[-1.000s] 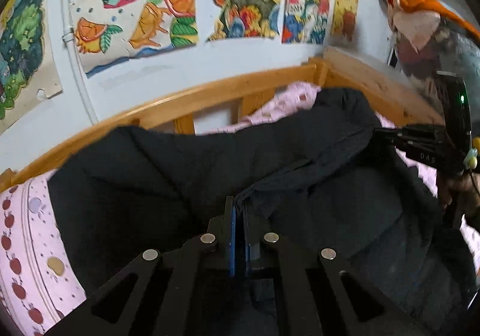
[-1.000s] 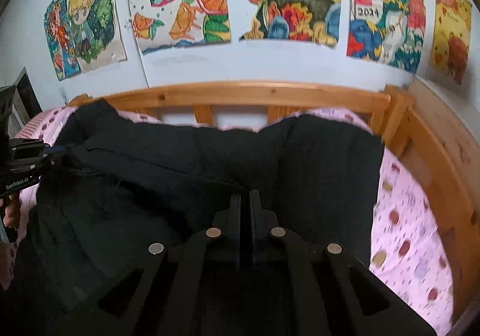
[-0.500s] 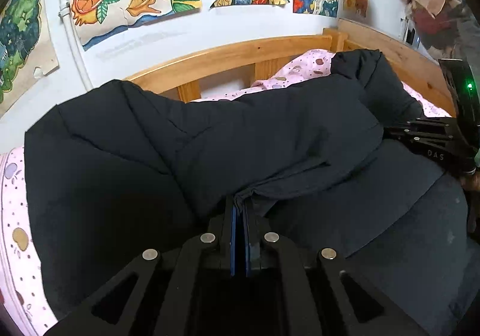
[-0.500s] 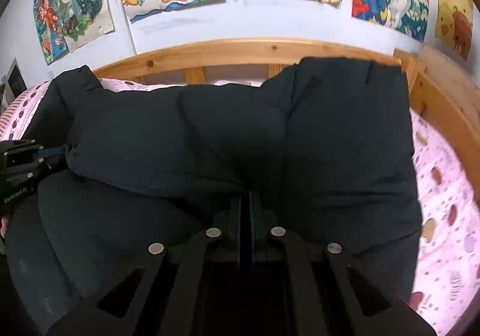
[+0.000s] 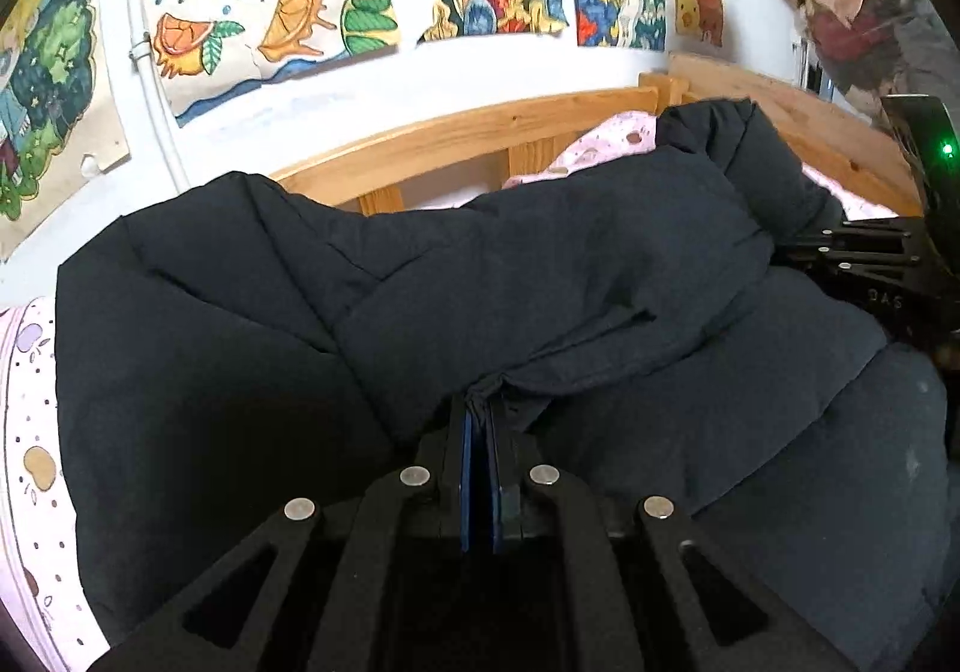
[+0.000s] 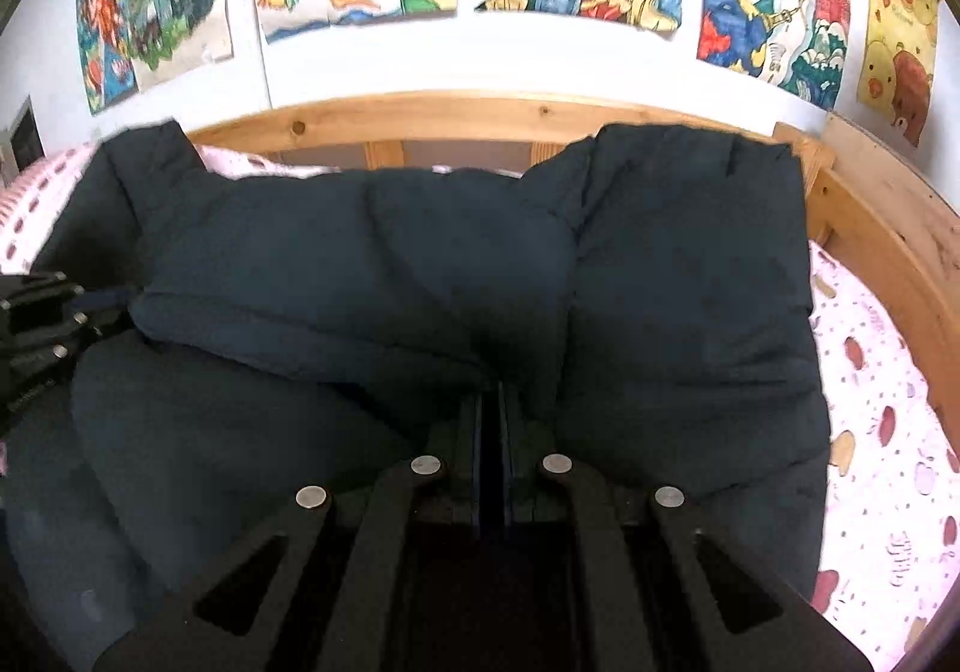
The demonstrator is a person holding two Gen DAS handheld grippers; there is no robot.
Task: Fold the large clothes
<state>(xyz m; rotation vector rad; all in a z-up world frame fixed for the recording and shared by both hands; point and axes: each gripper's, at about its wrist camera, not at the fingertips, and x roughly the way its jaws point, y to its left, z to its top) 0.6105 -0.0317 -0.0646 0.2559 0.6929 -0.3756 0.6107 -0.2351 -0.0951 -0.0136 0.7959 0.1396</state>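
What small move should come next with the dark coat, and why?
Probably lower both grippers and lay the pinched edge down. The left gripper and right gripper are shut on the coat, whose upper part is doubled over the lower on the bed.

Jacket [image 5: 540, 282] upper flap carried forward, now folded over lower half; covers more bedsheet [image 6: 870, 372].

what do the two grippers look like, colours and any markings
Both are matte black, built of angled linkage bars with triangular cut-outs and round silver rivets. The left gripper has blue pads on its fingers. The right gripper looks the same; its pads look dark. Seen from the left wrist, its body shows faint lettering and a lit green LED. No cables or sleeves show.
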